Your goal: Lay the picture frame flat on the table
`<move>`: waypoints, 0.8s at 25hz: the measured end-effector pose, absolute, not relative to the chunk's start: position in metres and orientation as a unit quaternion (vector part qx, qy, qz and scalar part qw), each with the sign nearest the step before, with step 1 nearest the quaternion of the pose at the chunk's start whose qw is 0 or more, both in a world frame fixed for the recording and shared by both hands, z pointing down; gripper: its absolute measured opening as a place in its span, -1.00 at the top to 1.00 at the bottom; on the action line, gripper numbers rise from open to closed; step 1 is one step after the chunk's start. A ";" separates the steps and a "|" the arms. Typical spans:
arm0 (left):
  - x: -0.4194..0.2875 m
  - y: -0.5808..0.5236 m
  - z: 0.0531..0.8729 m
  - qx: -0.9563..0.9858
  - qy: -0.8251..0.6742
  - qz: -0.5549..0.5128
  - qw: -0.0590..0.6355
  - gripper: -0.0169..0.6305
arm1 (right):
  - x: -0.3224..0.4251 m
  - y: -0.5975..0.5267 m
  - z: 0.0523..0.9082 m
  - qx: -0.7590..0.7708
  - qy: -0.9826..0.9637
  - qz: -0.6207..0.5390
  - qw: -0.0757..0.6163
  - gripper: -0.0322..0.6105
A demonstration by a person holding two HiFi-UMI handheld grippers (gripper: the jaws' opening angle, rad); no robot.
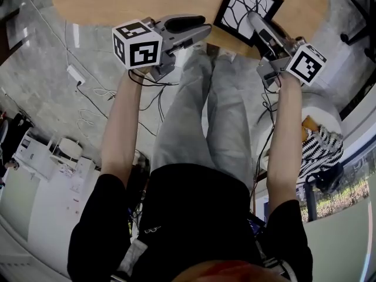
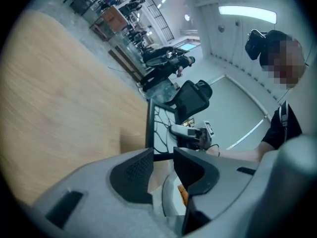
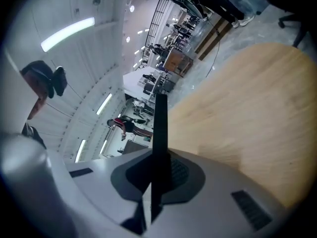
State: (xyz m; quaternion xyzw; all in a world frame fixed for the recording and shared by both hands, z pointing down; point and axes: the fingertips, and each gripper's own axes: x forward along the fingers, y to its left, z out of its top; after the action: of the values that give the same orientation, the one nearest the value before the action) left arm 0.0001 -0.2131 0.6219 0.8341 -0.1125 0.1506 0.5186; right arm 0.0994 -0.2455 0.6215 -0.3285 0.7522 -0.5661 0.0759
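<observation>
Over the near edge of the wooden worktop (image 1: 117, 2), the picture frame (image 1: 244, 7) faces up, close to flat. The right tongs (image 1: 254, 20) clamp its near side. The left tongs (image 1: 200, 29) gape empty, with the frame to their right.

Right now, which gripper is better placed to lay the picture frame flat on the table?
Right. The right gripper is clamped on the picture frame, holding it over the table; the left gripper is open, empty and apart from it.
</observation>
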 end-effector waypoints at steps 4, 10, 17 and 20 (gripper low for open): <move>0.002 -0.189 0.615 0.831 -0.116 0.141 0.526 0.58 | 0.110 -0.244 0.663 -0.363 0.723 -0.587 0.025 0.82; -0.001 -0.207 0.625 0.819 -0.126 0.131 0.545 0.65 | 0.097 -0.293 0.697 -0.376 0.698 -0.609 0.015 0.82; 0.003 -0.199 0.631 0.817 -0.141 0.124 0.545 0.85 | 0.097 -0.290 0.718 -0.383 0.683 -0.622 -0.002 0.82; 0.004 -0.202 0.630 0.821 -0.157 0.129 0.534 0.92 | 0.105 -0.291 0.725 -0.405 0.676 -0.616 -0.021 0.81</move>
State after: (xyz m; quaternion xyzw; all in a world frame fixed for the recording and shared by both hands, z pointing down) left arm 0.0042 -0.2020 0.6303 0.8206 -0.1568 0.1287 0.5343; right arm 0.1048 -0.2906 0.7247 -0.4053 0.6755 -0.6156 -0.0206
